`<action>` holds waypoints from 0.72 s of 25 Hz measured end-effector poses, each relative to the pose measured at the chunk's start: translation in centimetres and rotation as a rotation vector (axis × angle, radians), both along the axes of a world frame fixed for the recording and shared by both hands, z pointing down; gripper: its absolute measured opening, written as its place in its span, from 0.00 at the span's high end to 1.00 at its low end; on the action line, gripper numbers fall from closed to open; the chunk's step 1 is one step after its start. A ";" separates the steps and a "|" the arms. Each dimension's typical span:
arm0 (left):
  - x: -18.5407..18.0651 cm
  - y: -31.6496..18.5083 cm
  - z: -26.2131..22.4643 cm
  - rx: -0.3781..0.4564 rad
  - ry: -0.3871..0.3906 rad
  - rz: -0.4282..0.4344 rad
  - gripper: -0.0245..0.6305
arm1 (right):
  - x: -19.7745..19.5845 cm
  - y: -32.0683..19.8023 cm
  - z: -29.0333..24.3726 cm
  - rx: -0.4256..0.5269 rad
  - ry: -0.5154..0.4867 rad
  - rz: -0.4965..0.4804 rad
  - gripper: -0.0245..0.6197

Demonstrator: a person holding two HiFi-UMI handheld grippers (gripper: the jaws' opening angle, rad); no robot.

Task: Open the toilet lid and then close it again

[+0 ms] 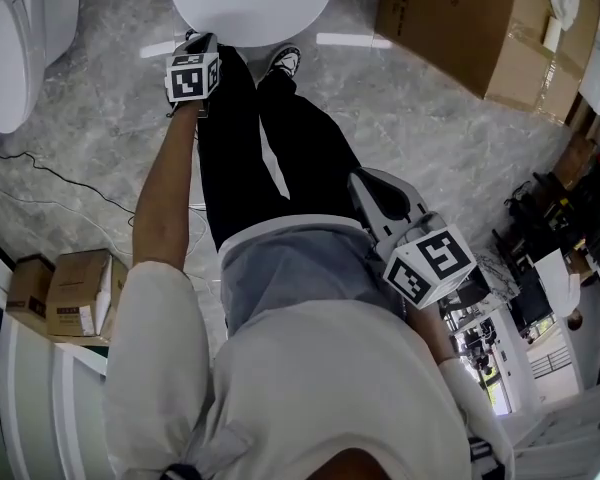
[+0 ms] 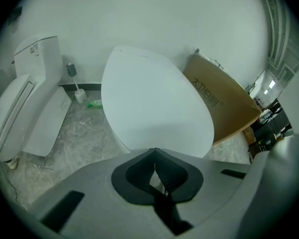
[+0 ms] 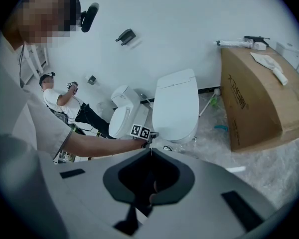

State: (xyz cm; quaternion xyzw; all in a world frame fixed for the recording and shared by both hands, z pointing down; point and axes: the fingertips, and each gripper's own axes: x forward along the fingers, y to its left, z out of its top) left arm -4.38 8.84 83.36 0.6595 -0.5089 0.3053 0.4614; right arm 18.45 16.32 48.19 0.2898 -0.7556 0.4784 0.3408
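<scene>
Nearest the lens, a white top and grey waistband are seen, and beside them the right gripper (image 1: 380, 196) is held at the hip. Its jaws are closed tip to tip with nothing between them. The left gripper (image 1: 202, 43) is stretched forward on a bare arm, its tips just beside the front rim of the toilet lid (image 1: 252, 3). Its jaws are likewise pressed together at the tip, and only a sliver of white shows through behind them.

No counter is in view, so places are given by the floor (image 1: 110, 148). The lid lies down over the bowl at the top edge of the head view, just beyond the person's shoes.

No lifting is shown. With the lid flat and the closed jaws at its rim, the opening is judged to be either not yet begun or already undone; which of the two cannot be told.

The lid is a smooth, glossy white oval, probably hard plastic, with a thin rounded edge. The floor is grey, marble-veined and shiny. A second toilet (image 1: 15, 38) stands to the left, and a large brown cardboard box (image 1: 480, 28), matt and sharp-cornered, stands to the right.
</scene>
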 end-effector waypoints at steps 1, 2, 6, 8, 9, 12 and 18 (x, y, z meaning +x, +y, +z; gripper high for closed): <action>0.0 0.0 0.1 0.001 -0.002 -0.001 0.95 | -0.1 -0.1 0.1 -0.002 0.001 0.001 0.95; 0.1 -0.1 0.1 0.004 -0.003 0.001 0.95 | -0.2 -0.1 0.2 -0.006 0.001 0.005 0.95; 0.1 -0.3 0.2 0.002 -0.006 0.012 0.95 | -0.9 -0.3 0.4 -0.013 -0.005 0.011 0.95; 0.2 -0.3 0.1 -0.008 -0.002 0.013 0.95 | -1.2 -0.3 0.3 -0.008 -0.012 0.010 0.95; 0.2 -0.3 0.0 -0.013 -0.006 0.022 0.95 | -1.4 -0.3 0.2 -0.004 -0.016 0.010 0.95; 0.0 0.1 -0.3 -0.027 -0.033 0.043 0.95 | -1.7 -0.6 -0.1 0.014 -0.027 0.008 0.95; -0.5 -0.4 -2.8 -0.017 -0.007 -0.043 0.95 | -1.2 -1.8 -0.8 0.154 0.056 -0.096 0.95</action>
